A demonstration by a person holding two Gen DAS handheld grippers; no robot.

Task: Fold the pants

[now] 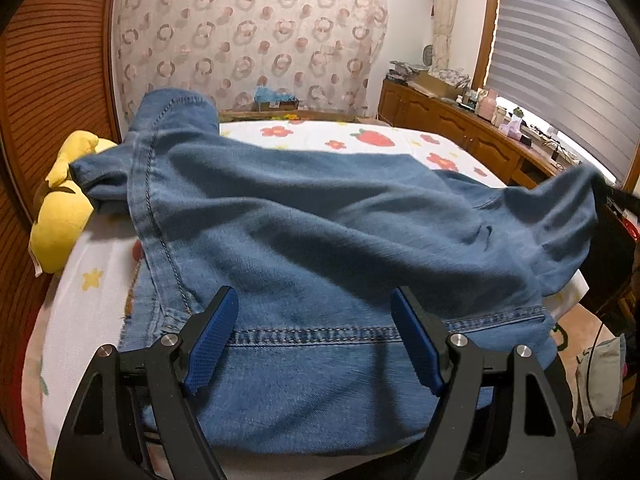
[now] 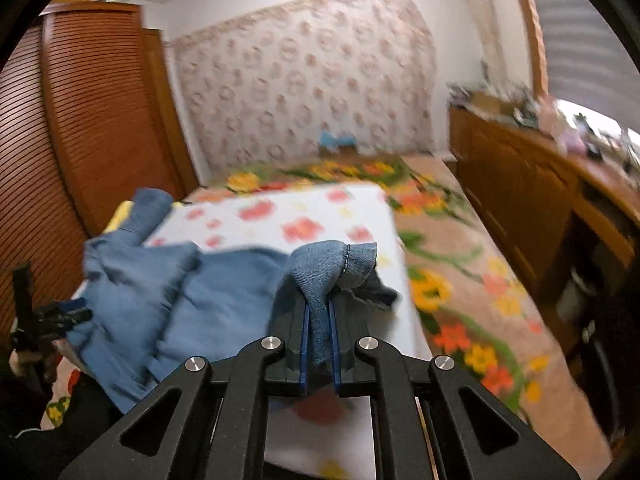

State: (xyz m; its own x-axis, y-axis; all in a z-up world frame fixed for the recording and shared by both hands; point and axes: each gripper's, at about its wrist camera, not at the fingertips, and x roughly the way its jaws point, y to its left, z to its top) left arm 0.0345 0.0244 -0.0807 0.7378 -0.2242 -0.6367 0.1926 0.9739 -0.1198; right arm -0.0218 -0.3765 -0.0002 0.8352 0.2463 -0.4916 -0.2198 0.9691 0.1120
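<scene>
Right gripper (image 2: 319,312), low centre of its view, is pinching a bunched corner of the denim pants (image 2: 200,280), lifting it, likely to carry a fold across. Left gripper (image 1: 314,320) is hovering with jaws spread over the pants' stitched hem, holding nothing, above the floral bed (image 1: 360,136).

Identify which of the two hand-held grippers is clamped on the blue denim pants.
The right hand-held gripper: its fingers pinch a fold of blue denim pants. The left hand-held gripper stands open.
</scene>
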